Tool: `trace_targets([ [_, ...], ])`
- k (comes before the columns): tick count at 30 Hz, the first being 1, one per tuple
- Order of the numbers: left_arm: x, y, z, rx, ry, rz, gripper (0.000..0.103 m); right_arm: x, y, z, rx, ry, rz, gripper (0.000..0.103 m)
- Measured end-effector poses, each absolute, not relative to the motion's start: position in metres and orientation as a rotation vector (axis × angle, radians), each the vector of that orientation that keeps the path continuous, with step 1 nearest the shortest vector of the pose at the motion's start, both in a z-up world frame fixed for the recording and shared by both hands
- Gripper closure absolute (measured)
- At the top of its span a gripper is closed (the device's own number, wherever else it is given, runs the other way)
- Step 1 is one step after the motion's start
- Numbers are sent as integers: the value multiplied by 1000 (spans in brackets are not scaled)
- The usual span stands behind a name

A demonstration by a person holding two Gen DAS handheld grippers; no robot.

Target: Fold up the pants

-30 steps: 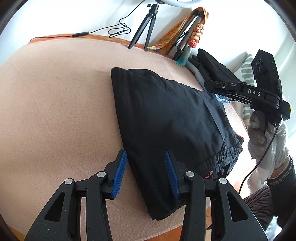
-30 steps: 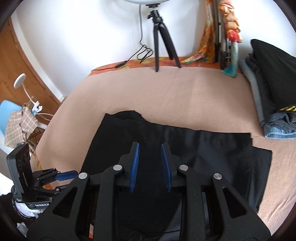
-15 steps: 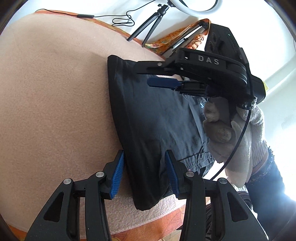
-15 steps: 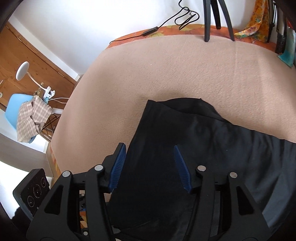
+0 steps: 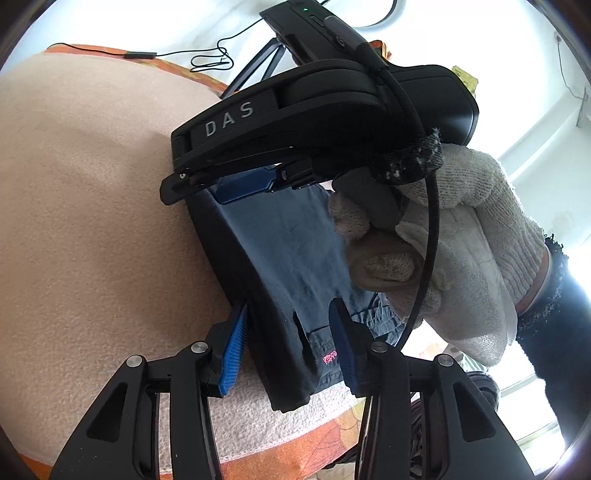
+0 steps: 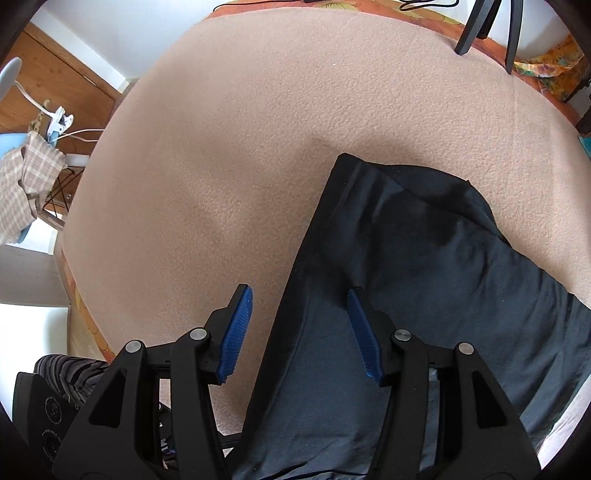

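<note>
The black pants (image 5: 291, 258) lie folded on the beige blanket, with a pink logo near the waistband. My left gripper (image 5: 288, 339) is open and straddles the pants' near left edge at the waistband end. My right gripper (image 6: 299, 328) is open and straddles the same folded edge further along; it also shows from the side in the left wrist view (image 5: 243, 184), held by a white-gloved hand just above the pants. In the right wrist view the pants (image 6: 424, 277) stretch away to the right.
The beige blanket (image 6: 258, 129) covers the surface, with an orange patterned cloth edge (image 5: 325, 424) at the front. Black tripod legs (image 6: 480, 26) and a cable stand at the far side. A white lamp and a checked cloth (image 6: 18, 184) are off the left side.
Both grippers have come down close to the pants' left folded edge. The right gripper has opened wider and swung over in front of the left camera.
</note>
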State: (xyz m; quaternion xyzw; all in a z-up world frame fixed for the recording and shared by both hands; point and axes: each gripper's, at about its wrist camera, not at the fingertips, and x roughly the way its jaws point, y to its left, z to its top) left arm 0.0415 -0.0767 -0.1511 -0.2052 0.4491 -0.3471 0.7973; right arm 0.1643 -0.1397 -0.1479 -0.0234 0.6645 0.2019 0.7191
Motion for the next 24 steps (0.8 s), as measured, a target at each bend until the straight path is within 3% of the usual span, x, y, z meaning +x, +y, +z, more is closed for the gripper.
trace_targets([
  [7,41,-77,-153,-432,967,-754,62,163,-125,-157,-141,1485,399,72],
  [11,37,-77,-151,-434,971,-764,62,159,-125,-155,-140,1462,418,93],
  [20,14,-77,-142,-395,970,-847,62,145,-182,-134,148,1295,458,98],
  [24,8,-72,-118,-291,889,-818,62,138,-213,-116,274,1214,468,98],
])
